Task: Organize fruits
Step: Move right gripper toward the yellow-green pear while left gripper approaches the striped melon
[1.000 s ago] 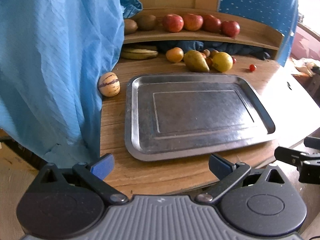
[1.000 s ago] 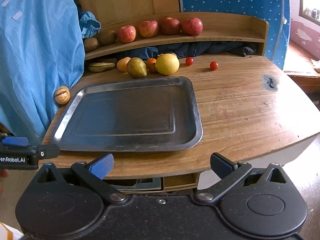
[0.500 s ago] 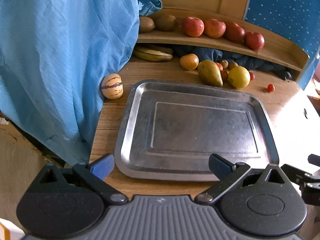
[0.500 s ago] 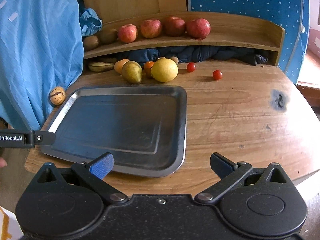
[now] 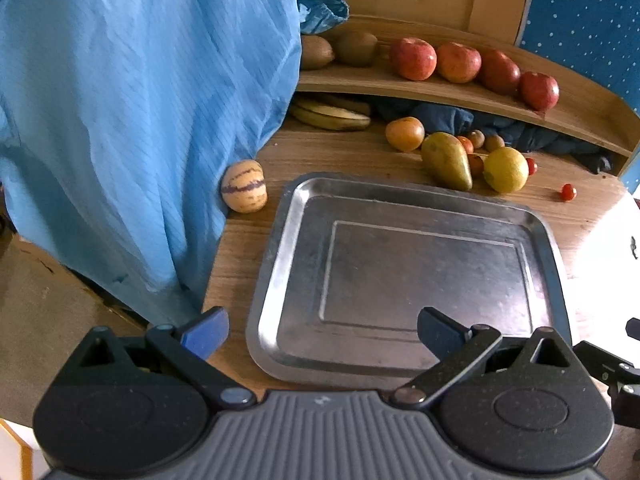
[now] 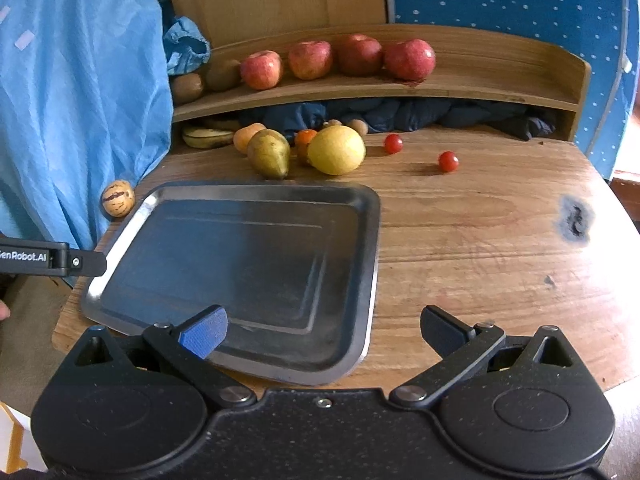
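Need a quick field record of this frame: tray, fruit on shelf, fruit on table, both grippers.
tray: metal, nothing in it, on the wooden table
shelf: four red apples, two kiwis at its left end
table fruit: pear, lemon, bananas, striped melon, two cherry tomatoes, some small fruit behind
left gripper: open, holding nothing
right gripper: open, holding nothing
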Action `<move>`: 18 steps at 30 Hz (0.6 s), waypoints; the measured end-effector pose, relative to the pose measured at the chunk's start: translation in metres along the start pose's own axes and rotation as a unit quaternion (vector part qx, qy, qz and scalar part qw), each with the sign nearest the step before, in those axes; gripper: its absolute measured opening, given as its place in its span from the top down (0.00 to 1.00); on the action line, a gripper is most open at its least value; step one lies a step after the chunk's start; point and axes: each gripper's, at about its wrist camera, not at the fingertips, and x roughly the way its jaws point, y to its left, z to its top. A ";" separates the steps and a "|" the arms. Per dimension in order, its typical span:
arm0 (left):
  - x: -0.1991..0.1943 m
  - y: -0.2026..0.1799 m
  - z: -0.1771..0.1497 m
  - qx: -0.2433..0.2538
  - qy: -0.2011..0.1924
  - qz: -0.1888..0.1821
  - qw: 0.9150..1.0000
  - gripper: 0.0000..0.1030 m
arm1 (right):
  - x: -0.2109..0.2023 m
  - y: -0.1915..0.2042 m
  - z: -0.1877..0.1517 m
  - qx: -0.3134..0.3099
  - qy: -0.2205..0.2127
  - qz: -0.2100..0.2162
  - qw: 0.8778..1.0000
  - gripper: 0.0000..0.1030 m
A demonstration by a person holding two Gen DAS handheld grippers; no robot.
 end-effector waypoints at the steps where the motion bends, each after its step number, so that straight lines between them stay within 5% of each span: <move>1: 0.001 0.001 0.002 0.002 0.000 0.001 1.000 0.00 | 0.002 0.002 0.002 -0.003 -0.001 0.002 1.000 0.00; 18: 0.054 0.025 0.065 0.016 -0.007 -0.032 0.999 0.00 | 0.042 0.043 0.048 -0.058 -0.009 -0.005 0.998 0.00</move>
